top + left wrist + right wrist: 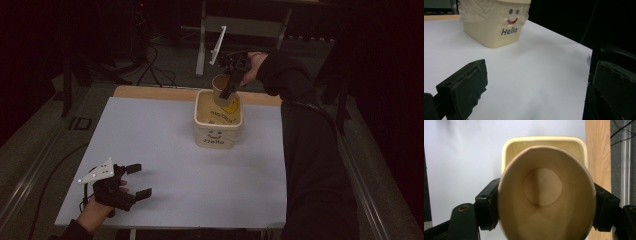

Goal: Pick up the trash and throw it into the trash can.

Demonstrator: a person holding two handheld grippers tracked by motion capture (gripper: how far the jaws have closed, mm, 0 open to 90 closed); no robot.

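Observation:
My right gripper is shut on a tan paper cup, held tilted over the back rim of a cream bin marked "Hello". In the right gripper view the black jaws press both sides of the empty cup, squeezing its mouth oval, and the bin lies below it. At the table's front left corner, my left gripper rests low and open, with nothing between its jaws. Its own view looks across the white sheet toward the bin, the left gripper wide apart.
A white sheet covers the table, with a wooden strip showing along the back edge. A person's dark sleeve runs along the table's right side. Metal stand legs and cables lie on the floor behind.

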